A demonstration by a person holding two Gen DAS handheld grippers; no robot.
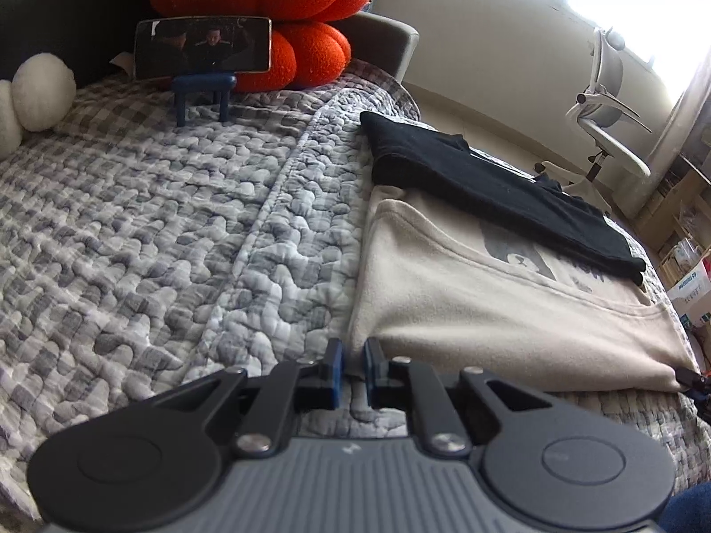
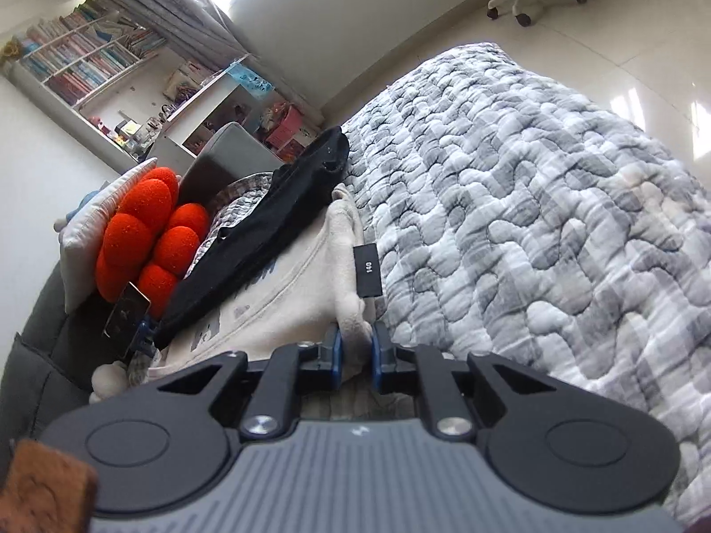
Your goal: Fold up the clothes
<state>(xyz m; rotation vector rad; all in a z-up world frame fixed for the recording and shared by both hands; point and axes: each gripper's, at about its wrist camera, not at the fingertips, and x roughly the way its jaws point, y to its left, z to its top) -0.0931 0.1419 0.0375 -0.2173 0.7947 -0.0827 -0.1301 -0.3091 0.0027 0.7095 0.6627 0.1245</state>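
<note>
Cream fleece fills the lower right of your left wrist view — the beige garment [image 1: 480, 311] lies flat on the grey quilt [image 1: 155, 222], with a folded black garment [image 1: 489, 186] resting across its upper edge. Your left gripper [image 1: 353, 357] sits at bottom centre, jaws nearly together, pinching the garment's near corner. A phone on a blue stand [image 1: 203, 51] leans against an orange cushion [image 1: 266, 13] at upper left.

In the right wrist view, your right gripper [image 2: 355, 346] is clamped on a bunched beige edge — the garment [image 2: 284, 302] runs up left of centre, its black size tag [image 2: 367, 270] just above the fingers.
</note>
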